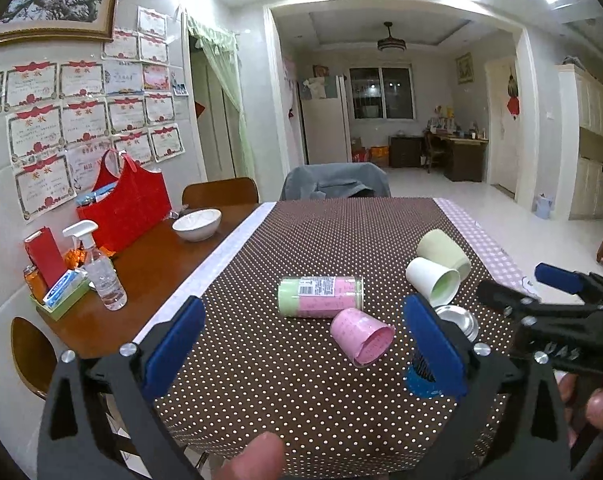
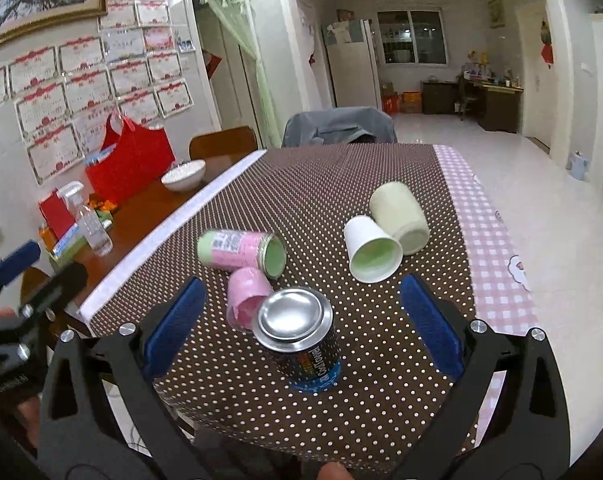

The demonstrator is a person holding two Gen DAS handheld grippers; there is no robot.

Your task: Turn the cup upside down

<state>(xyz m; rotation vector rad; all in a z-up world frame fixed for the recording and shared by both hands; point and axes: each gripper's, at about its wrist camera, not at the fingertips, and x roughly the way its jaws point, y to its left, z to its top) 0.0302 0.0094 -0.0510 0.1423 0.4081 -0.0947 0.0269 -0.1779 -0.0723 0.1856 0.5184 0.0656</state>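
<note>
Both grippers, left gripper (image 1: 303,350) and right gripper (image 2: 301,324), have black frames, blue-padded jaws, silver screws.

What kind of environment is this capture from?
Most likely a lived-in home dining area: a table under a polka-dot tablecloth, award certificates taped to the wall, and a fridge by an open living room behind.

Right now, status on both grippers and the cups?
Left gripper open, empty. Right gripper open, straddling upside-down dark metal can. White paper cup lying on side, touching pale green cup. Small pink cup crowds the can.
</note>
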